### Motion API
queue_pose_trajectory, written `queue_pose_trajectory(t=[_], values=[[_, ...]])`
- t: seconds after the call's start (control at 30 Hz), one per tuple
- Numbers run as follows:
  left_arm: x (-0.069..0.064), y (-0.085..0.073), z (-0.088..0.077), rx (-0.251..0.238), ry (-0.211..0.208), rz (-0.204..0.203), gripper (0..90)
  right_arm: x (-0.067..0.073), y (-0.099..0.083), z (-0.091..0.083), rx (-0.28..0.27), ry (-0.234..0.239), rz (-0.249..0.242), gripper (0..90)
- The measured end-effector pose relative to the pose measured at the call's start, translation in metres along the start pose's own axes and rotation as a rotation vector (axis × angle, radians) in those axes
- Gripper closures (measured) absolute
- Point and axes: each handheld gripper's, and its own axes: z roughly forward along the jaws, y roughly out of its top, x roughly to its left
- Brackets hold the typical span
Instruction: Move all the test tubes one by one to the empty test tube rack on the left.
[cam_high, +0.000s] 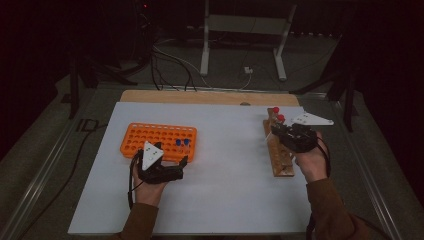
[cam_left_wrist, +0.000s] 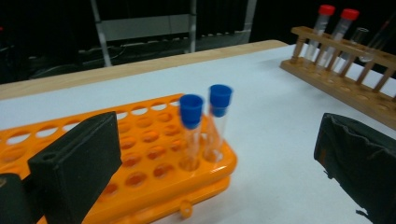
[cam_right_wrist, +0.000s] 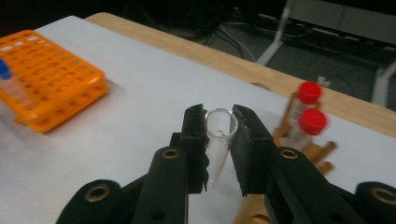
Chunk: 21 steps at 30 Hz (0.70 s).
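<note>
Right now the open glass tube (cam_right_wrist: 218, 140) sits clamped between the right tongs (cam_right_wrist: 219, 135).

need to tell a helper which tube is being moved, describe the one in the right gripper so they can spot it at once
Start at the wooden rack on the right side of the white table. Just above it, the right gripper is shut on a clear tube. Unlike the two red-capped tubes in that rack, it has no cap, its mouth open.
</note>
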Motion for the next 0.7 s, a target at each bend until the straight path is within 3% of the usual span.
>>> queue_pose_trajectory(t=[0.33, 0.7], values=[[-0.026, 0.013, 0.01, -0.011, -0.061, 0.065, 2.9, 0.028, -0.001, 0.01, 0.007, 0.081, -0.028, 76.0], [-0.059, 0.024, 0.034, -0.01, -0.149, 0.109, 7.3, 0.057, 0.001, 0.016, -0.003, 0.17, -0.051, 76.0]])
